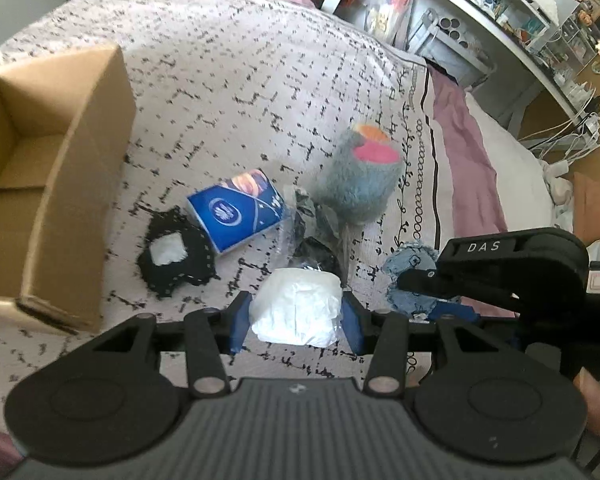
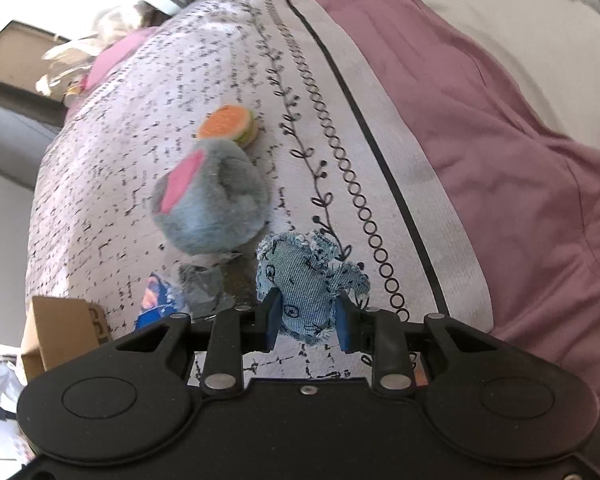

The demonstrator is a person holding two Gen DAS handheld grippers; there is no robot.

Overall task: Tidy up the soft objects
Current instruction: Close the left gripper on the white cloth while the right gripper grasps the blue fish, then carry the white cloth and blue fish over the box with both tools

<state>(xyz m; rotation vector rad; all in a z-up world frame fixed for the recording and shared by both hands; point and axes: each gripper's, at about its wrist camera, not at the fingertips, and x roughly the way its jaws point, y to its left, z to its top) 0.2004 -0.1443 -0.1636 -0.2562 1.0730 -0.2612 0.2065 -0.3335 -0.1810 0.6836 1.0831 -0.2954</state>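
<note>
My left gripper [image 1: 296, 316] is shut on a white soft bundle [image 1: 296, 308] just above the bed. My right gripper [image 2: 308, 320] is shut on a blue denim stuffed toy [image 2: 304, 280], which also shows in the left wrist view [image 1: 410, 280] held by the right gripper's body [image 1: 512, 272]. A grey plush with a pink patch [image 1: 358, 180] [image 2: 210, 204] lies on the bed. An orange felt burger [image 2: 228, 124] lies behind it. A blue tissue pack [image 1: 236, 208], a black lace item with a white centre [image 1: 172, 254] and dark crumpled items [image 1: 314, 220] lie nearby.
An open cardboard box [image 1: 72, 184] stands at the left on the patterned bedspread [image 1: 228, 72]; its corner shows in the right wrist view [image 2: 64, 332]. A mauve sheet [image 2: 500, 140] covers the bed's right side. White shelves with clutter [image 1: 480, 12] stand beyond the bed.
</note>
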